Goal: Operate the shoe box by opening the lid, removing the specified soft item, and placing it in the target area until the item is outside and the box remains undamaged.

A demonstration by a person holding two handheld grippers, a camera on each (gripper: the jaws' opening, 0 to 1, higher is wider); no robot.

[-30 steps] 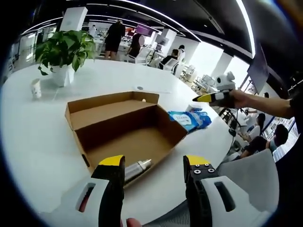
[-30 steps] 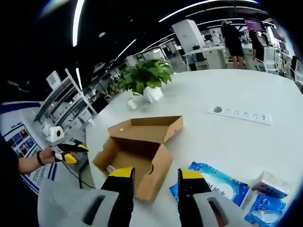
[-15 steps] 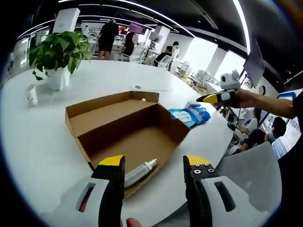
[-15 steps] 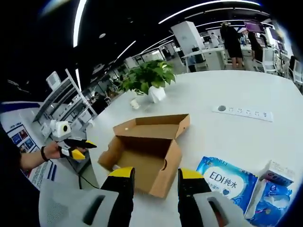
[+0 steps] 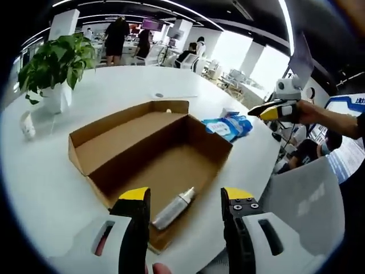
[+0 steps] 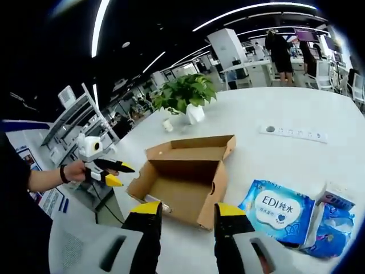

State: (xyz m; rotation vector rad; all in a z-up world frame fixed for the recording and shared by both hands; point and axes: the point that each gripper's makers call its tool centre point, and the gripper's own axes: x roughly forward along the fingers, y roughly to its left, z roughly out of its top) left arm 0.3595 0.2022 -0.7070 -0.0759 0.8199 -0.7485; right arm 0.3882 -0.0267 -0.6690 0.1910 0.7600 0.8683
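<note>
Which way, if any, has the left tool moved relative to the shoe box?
Yes: in the right gripper view, the left tool has neared the shoe box corner.

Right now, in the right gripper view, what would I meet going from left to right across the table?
Left gripper → shoe box → blue wipes pack → smaller blue packet.

The shoe box [image 6: 185, 182] wall hides most of the bottle [image 6: 154, 201].

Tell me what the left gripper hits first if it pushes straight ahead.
Probably the silver bottle lying inside the open shoe box, between the left gripper jaws' line; depth is unclear.
</note>
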